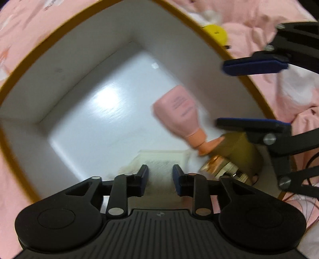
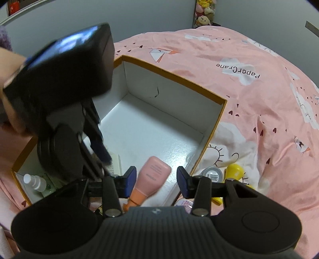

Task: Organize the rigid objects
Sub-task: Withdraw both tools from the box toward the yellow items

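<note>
a yellow toy [image 2: 235, 171] and silver tin [image 2: 212, 173] lie on the pink bedspread [image 2: 259, 111] beside the box [image 2: 217, 121]. a pink bottle [image 2: 153, 177] rests inside, under the spread right gripper [image 2: 157, 180]; left gripper [image 1: 160, 179] is spread too.

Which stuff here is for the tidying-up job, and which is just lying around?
For the job: box, pink bottle, spray bottle, comb, silver-lidded jar, yellow toy, left gripper, right gripper.

Just lying about: pink bedspread, plush toys.
</note>
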